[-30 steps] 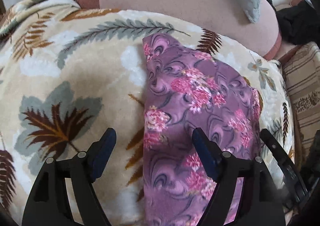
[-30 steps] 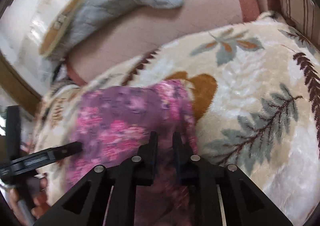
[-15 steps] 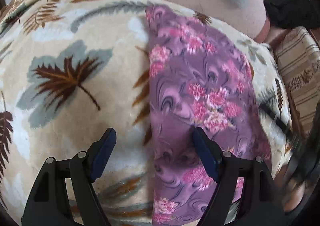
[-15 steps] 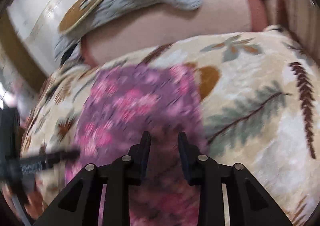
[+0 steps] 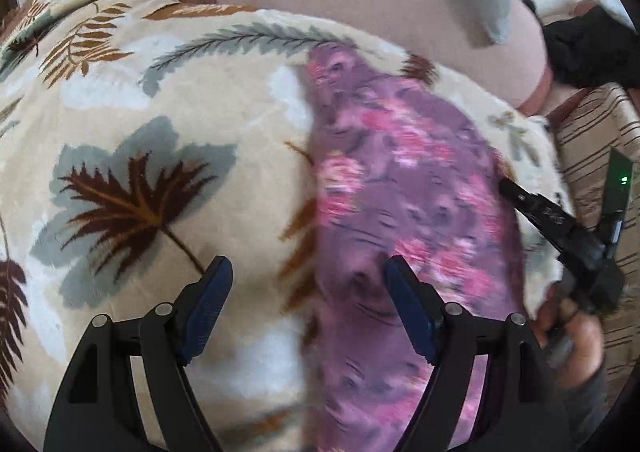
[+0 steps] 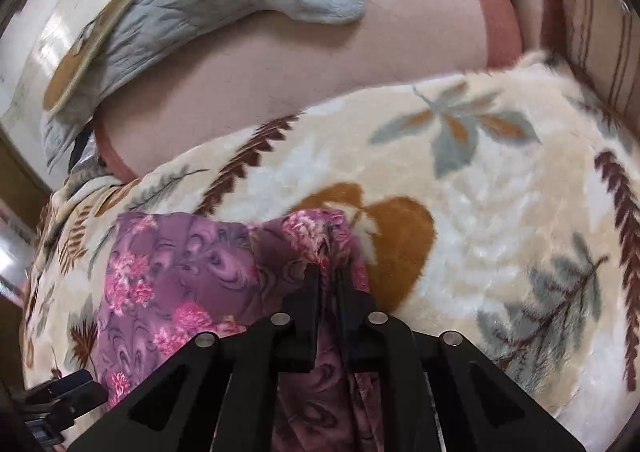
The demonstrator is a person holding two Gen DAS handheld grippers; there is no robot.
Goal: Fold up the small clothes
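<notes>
garment: purple floral garment [image 6: 176, 276], thin fabric with pink flowers, lying lengthwise on a leaf-print plush blanket [image 6: 500, 220]; kind of garment cannot be told.
position: ahead of and under both tools; its far corner lies ahead of the left tool, its right edge sits at the right tool.
right tool [image 6: 327, 272]: jaws pinched together on a bunched ridge of the garment's right edge; fabric is gathered up between the pads and puckered around them.
reason for grip (judgement): an edge pinch gives a handle to carry that side across the cloth for a fold.
left tool [image 5: 306, 272]: jaws wide apart, nothing between the pads; its right finger [image 5: 408, 312] is over the purple fabric, the left finger over bare blanket, so it straddles the garment's left edge.
reason for pose (judgement): probably poised to pin or take the left edge while the other side is moved.
step (judgement): fold just beginning; cloth mostly flat.
surroundings: pink cushion [image 6: 280, 64] beyond the blanket, grey quilted cloth [image 6: 224, 0] draped on it, dark cloth [image 5: 588, 48] far right of the left tool.
person: a hand [image 5: 576, 328] holds the right tool's handle.
</notes>
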